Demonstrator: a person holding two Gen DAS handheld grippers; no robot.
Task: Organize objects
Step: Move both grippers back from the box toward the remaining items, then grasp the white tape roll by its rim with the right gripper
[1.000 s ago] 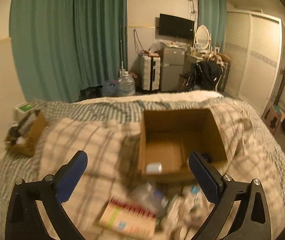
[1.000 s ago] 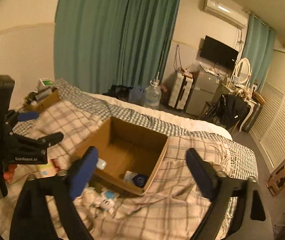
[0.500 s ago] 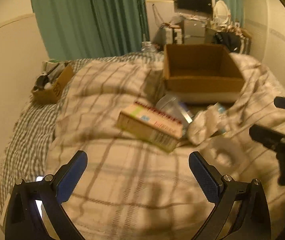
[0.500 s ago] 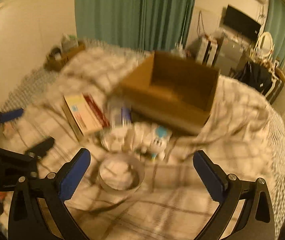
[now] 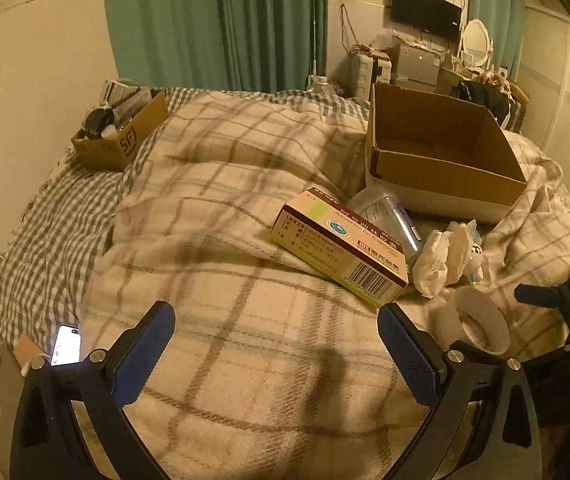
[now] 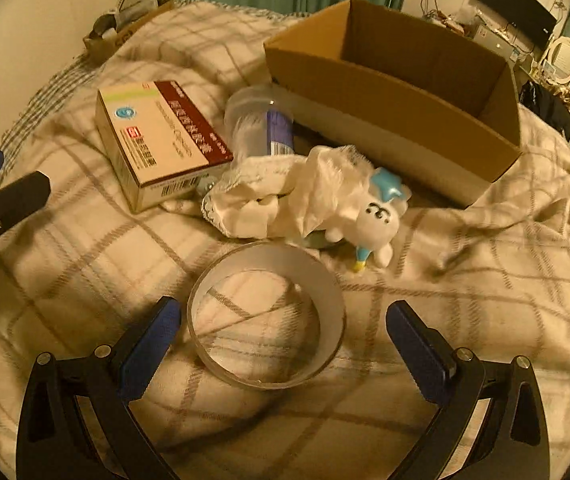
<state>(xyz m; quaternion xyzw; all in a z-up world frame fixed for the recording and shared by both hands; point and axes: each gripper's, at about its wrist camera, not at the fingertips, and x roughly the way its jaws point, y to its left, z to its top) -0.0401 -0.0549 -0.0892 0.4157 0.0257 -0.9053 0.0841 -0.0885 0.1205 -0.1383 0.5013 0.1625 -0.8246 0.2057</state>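
White tape ring [image 6: 265,316] lay flat on the plaid blanket [image 6: 465,320] of the bed, just ahead of the right gripper [image 6: 283,330], roughly centred between its spread fingers and not yet touched. Beyond it sat crumpled white cloth [image 6: 285,196], a small plush toy [image 6: 373,220], a clear bottle [image 6: 261,124] on its side, and further off left a medicine box [image 6: 161,136]. Open cardboard box [image 6: 397,92] stood past all of these, ahead and slightly right, likely the drop target. Left gripper [image 5: 277,344] was also spread wide, holding nothing, over bare blanket with the medicine box [image 5: 337,246] ahead of it and the cardboard box [image 5: 445,152] further ahead to its right.

Step in hand looked like picking up the ring with the right gripper. To do it well: lower so one finger goes inside the ring and one outside, pinching the wall, since spanning the whole ring risks crushing or slipping. Soft bedding gives, so press gently and close before lifting. Keep clear of the cloth edge touching the ring's far side.
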